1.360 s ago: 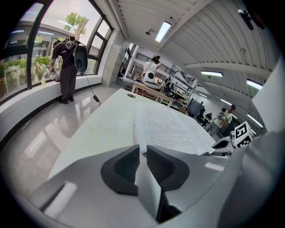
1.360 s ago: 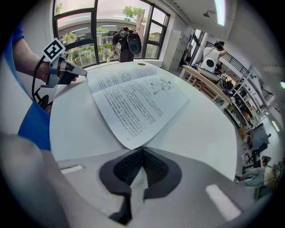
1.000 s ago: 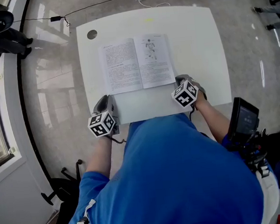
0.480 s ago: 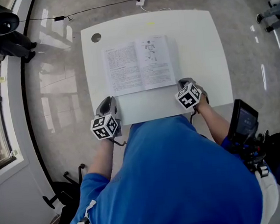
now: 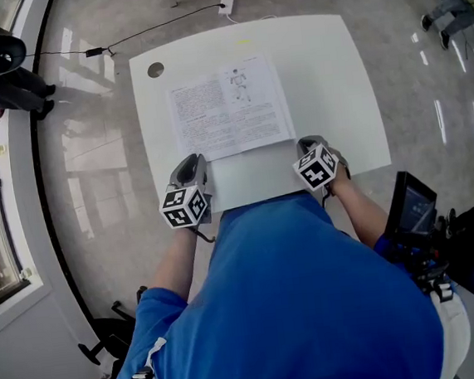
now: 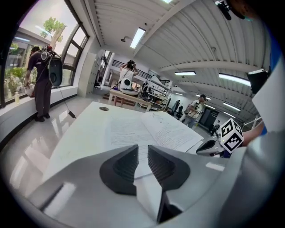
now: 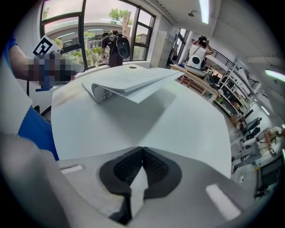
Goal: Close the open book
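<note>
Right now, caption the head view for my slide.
Open book on a white table, left tongs and right tongs poised by its near corners.

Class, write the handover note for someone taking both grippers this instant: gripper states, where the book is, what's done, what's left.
Left gripper: jaws a narrow gap apart, empty, at the near left corner of the book.
Right gripper: jaws shut, empty, just short of its near right corner.
The book lies open on the white table.
Done: nothing yet.
Left: fold one half over the other.
</note>
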Motion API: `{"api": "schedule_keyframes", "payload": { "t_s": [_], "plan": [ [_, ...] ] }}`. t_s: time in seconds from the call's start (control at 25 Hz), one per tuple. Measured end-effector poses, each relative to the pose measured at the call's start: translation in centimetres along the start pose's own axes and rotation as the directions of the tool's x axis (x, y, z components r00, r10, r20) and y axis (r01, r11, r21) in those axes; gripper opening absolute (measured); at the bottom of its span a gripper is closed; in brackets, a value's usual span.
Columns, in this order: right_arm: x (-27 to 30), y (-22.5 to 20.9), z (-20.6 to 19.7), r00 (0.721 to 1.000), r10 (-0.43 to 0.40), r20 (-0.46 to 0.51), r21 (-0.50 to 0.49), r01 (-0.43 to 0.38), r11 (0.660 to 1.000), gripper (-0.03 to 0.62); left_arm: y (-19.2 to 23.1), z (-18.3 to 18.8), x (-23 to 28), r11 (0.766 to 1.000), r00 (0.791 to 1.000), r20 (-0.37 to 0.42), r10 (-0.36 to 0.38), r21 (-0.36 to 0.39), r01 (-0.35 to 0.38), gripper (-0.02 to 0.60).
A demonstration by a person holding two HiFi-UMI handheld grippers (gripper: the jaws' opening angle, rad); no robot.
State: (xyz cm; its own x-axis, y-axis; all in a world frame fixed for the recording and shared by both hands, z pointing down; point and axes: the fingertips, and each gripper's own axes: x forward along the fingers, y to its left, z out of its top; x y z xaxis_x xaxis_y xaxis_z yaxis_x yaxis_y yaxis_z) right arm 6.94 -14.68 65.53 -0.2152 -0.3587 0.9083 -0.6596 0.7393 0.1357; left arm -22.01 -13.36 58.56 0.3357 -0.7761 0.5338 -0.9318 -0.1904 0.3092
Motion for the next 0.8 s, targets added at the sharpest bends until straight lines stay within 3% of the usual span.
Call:
{"api": "schedule_keyframes", "payload": {
  "t_s": [0.2, 0.4, 0.56, 0.8],
  "plan": [
    [-1.0, 0.4, 0.9, 0.999, -0.005, 0.041, 0.042, 0.003, 0.999, 0.003, -3.7, 1.5, 3.9, 0.991, 0.993, -0.002, -0.119, 0.055, 0.119, 0.070],
    [-3.7, 2.8, 0.9, 0.995, -0.021, 0.093, 0.056, 0.016, 0.998, 0.003, -9.4, -0.1, 6.0, 0.950, 0.965, -0.076, -0.253, 0.171, 0.262, 0.051],
    [-5.8, 4.2, 1.6, 0.990, -0.012, 0.142, 0.043, 0.006, 0.999, 0.003, -11.8, -1.2, 6.4, 0.928, 0.950, -0.111, -0.291, 0.209, 0.308, 0.018],
    [-7.8, 6.0, 5.3, 0.967, 0.019, 0.254, -0.011, -0.017, 1.000, 0.003, -12.5, -1.4, 7.1, 0.914, 0.942, -0.140, -0.305, 0.234, 0.330, 0.017]
  ]
}}
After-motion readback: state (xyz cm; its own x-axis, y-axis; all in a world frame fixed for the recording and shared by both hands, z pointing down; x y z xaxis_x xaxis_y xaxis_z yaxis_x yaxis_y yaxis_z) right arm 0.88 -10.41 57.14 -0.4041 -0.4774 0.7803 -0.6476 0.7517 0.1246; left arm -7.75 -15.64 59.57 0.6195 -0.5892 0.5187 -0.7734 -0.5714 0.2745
